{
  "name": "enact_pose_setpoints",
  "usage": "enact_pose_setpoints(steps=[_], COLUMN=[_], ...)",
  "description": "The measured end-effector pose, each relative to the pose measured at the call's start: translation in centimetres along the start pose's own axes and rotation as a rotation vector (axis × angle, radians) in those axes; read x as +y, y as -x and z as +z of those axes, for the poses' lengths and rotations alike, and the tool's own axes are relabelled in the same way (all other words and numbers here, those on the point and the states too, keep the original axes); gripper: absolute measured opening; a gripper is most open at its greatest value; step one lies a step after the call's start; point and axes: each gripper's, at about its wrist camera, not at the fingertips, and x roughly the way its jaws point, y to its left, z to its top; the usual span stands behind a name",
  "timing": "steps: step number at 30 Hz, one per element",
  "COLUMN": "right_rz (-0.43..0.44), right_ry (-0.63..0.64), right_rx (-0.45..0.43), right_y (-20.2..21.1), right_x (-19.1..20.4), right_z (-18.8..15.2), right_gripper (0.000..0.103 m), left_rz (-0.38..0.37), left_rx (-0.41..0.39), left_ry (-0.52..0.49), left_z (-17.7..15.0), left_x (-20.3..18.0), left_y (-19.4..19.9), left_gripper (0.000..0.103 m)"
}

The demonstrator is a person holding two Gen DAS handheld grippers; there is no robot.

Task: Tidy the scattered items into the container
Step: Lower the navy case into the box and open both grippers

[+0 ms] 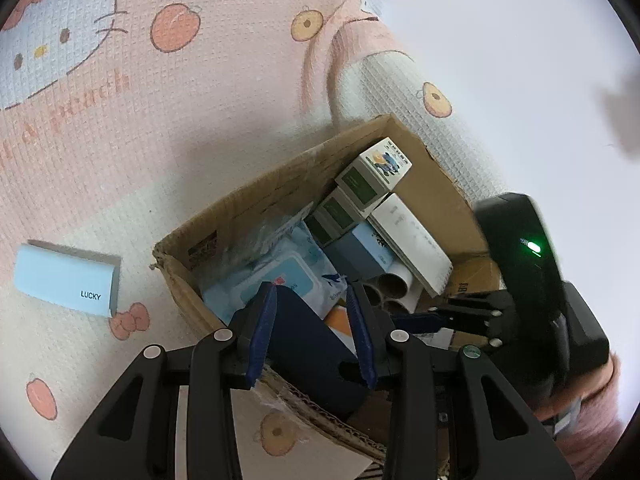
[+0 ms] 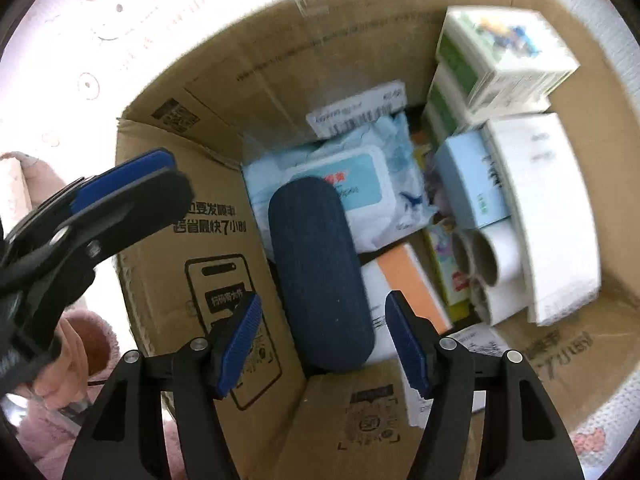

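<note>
The step in hand looks like the drop of the dark blue case into the cardboard box. The right tool hangs over the near corner of the box with its blue pads wide apart. The case lies lengthways in the gap between them, its near end low by the box's near wall, and neither pad touches it. I judge it released, or very close to it.

The left tool hovers at the box's left wall, fingers apart too. In its own view the case seems to sit between its pads, but the right wrist view shows this tool outside the box, clear of the case.

Further in, the case leans on a pack of wet wipes. Paper rolls and stacked small cartons fill the right side of the box.

Beyond the box's left wall, well apart from it, a pale blue carton marked LUCKY lies on the pink mat. That seems the last stray item in view. The next move calls for lifting the right tool clear and swinging the left one out to that carton.
</note>
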Motion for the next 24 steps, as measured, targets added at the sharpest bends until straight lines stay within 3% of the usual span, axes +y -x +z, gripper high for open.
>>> enact_pose_setpoints(steps=[3, 5, 6, 7, 11, 14, 18, 22, 24], right_rz=[-0.080, -0.138, -0.148, -0.151, -0.095, -0.033, -0.081, -0.083, -0.084], right_ry=[0.010, 0.016, 0.021, 0.011, -0.075, -0.185, -0.189, -0.240, -0.284], right_rx=[-0.061, -0.063, -0.063, -0.049, 0.006, 0.064, 0.103, 0.173, 0.190], right_y=[0.4, 0.6, 0.5, 0.4, -0.8, -1.8, -3.3, -4.7, -4.9], right_x=[0.1, -0.5, -0.5, -1.0, -4.0, -5.3, -5.7, -6.9, -7.6], right_z=[0.9, 3.0, 3.1, 3.4, 3.1, 2.8, 2.6, 2.5, 2.4], right_gripper=[0.061, 0.047, 0.034, 0.029, 0.027, 0.027, 0.027, 0.028, 0.028], left_rz=[-0.009, 0.008, 0.025, 0.033, 0.067, 0.160, 0.210, 0.280, 0.310], left_rx=[-0.002, 0.010, 0.044, 0.084, 0.268, 0.369, 0.560, 0.648, 0.643], left_ry=[0.004, -0.002, -0.015, -0.031, -0.137, -0.172, -0.153, -0.125, -0.135], left_z=[0.0, 0.3, 0.7, 1.0, 2.9, 4.0, 4.4, 4.1, 4.0], left_x=[-0.1, -0.5, -1.1, -1.5, -3.8, -4.6, -4.1, -2.9, -2.9], left_y=[-0.1, -0.5, -0.9, -1.4, -4.4, -6.9, -11.5, -14.7, -15.7], left_gripper=[0.040, 0.040, 0.040, 0.039, 0.030, 0.026, 0.025, 0.025, 0.025])
